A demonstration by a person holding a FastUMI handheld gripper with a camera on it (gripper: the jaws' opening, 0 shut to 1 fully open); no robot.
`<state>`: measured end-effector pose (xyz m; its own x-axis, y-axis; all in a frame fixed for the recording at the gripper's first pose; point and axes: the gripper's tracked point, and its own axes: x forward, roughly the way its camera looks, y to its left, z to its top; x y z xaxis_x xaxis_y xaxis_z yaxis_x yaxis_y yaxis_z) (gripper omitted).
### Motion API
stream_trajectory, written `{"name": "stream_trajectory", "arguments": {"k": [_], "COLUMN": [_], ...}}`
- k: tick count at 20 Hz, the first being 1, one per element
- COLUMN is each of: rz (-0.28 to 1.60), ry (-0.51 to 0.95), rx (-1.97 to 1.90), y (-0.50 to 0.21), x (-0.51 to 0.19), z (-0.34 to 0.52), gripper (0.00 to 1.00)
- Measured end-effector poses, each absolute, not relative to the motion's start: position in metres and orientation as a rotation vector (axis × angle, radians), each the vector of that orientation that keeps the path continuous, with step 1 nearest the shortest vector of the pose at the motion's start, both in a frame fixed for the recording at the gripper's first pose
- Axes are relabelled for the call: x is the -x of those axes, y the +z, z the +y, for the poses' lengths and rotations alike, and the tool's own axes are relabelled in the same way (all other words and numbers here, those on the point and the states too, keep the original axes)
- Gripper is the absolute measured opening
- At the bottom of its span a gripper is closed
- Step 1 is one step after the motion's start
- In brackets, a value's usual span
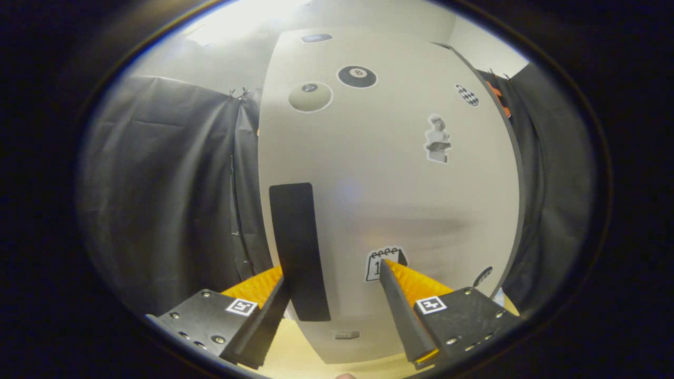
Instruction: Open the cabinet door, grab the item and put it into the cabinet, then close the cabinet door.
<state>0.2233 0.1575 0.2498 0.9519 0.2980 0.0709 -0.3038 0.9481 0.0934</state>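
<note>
Claw [333,273] spread wide, gripping nothing, fingers close up against the cabinet door [389,184]. Left finger [263,310] at the lower left edge of the door, partly overlapping the dark vertical handle strip [298,251]; right finger [408,305] further along the door face, its tip over a calendar sticker [384,260]. Handle strip in the gap between the fingers, nearer the left one; contact with it unclear. Door shut, pale, upright, bulged by the lens. Up the door from the handle: a pale ball sticker [310,97], a black eight-ball sticker [357,77], a small dark oval sticker [316,38] near the top. Toward the door's right side: a bust sticker [438,139], a checkered oval sticker [467,95], another small dark sticker [482,275] low by the right edge. Small grey tag [346,334] near the door's foot. Light wooden surface [295,358] under the door and fingers. Black cloth [168,200] hanging left of the door, more of it to the right. Item for the cabinet: cannot tell where.
</note>
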Motion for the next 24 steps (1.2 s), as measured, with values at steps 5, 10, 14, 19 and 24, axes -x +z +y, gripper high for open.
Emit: {"name": "stream_trajectory", "arguments": {"k": [5, 10, 14, 19, 24], "rz": [-0.086, -0.105, -0.108, -0.107, -0.094], "ry": [0.204, 0.133, 0.103, 0.082, 0.094], "rx": [-0.091, -0.08, -0.072, -0.074, -0.097], "y": [0.25, 0.249, 0.248, 0.247, 0.25], "x": [-0.241, -0.248, -0.254, -0.262, -0.254], "z": [0.167, 0.174, 0.177, 0.177, 0.173], "gripper": [0.94, 0.95, 0.95, 0.95, 0.95]}}
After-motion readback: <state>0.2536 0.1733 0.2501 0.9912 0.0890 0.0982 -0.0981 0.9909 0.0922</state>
